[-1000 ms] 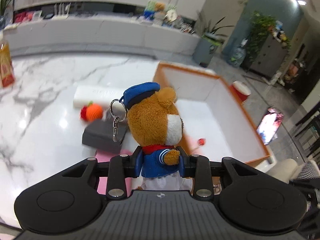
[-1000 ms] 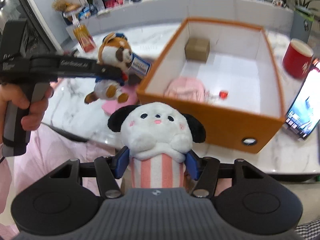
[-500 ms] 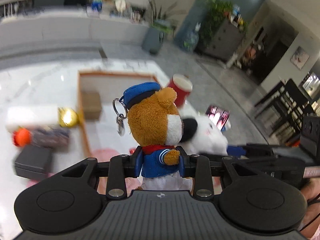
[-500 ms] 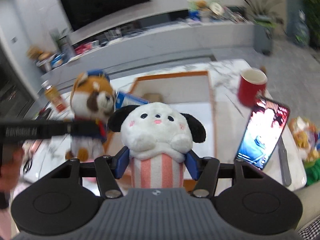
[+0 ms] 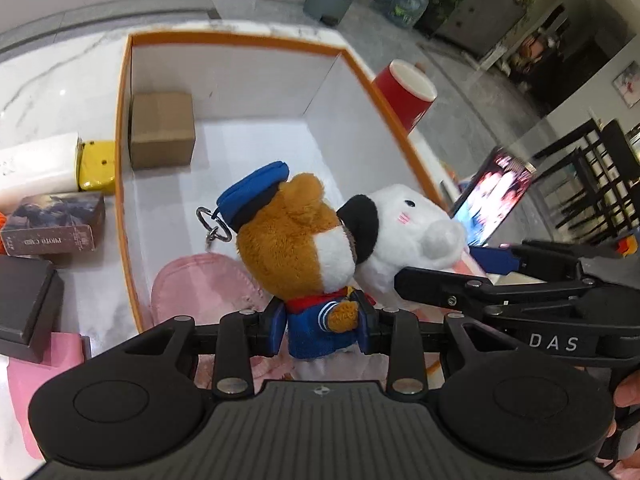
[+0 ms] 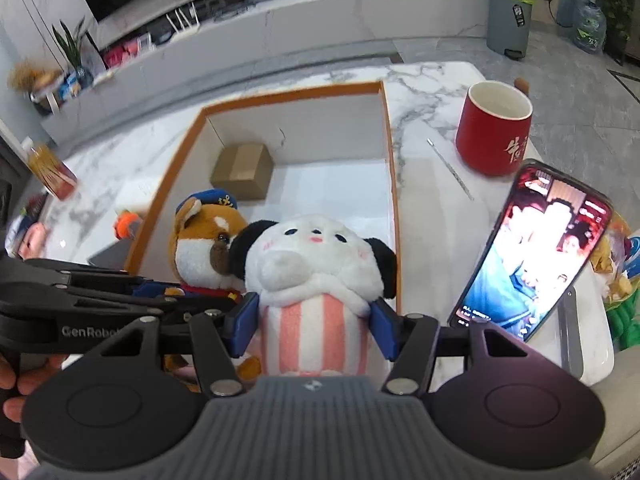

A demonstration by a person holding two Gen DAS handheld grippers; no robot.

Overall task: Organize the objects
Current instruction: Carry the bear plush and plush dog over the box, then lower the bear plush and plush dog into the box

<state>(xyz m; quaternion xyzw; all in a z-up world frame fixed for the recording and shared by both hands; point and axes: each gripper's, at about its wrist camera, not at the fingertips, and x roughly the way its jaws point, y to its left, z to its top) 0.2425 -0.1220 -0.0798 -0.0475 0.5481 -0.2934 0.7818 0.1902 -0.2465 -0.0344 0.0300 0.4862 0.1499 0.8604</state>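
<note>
Both plush toys have come together over the orange box (image 5: 124,128) since a moment ago, when they were held apart short of it. Now the bear (image 5: 296,240) and the white plush (image 5: 404,232) press head to head above the box's near end.

The left gripper (image 5: 320,330) is clamped on the bear's blue jacket, its blue pads (image 5: 274,330) squeezing the body from both sides. The right gripper (image 6: 314,326) is closed on the white plush's pink-striped body (image 6: 316,332) in the same way. In the right wrist view the left gripper's black arm crosses in from the left, with the bear (image 6: 204,244) just left of the white plush (image 6: 312,256).

Inside the box, a small cardboard carton (image 5: 162,130) sits in the far left corner, and a pink pouch (image 5: 200,292) lies on the floor under the bear. The bear's key ring (image 5: 212,224) hangs over that pouch.

Left of the box on the marble table (image 5: 52,80) are a white block (image 5: 38,164), a yellow item (image 5: 97,166), a photo-card box (image 5: 54,224) and a dark case (image 5: 26,308), all close to the box wall. On the right, a red cup (image 6: 494,128) stands beside the box and a lit phone (image 6: 536,248) leans nearer, with a thin metal rod (image 6: 450,168) lying between cup and box.
</note>
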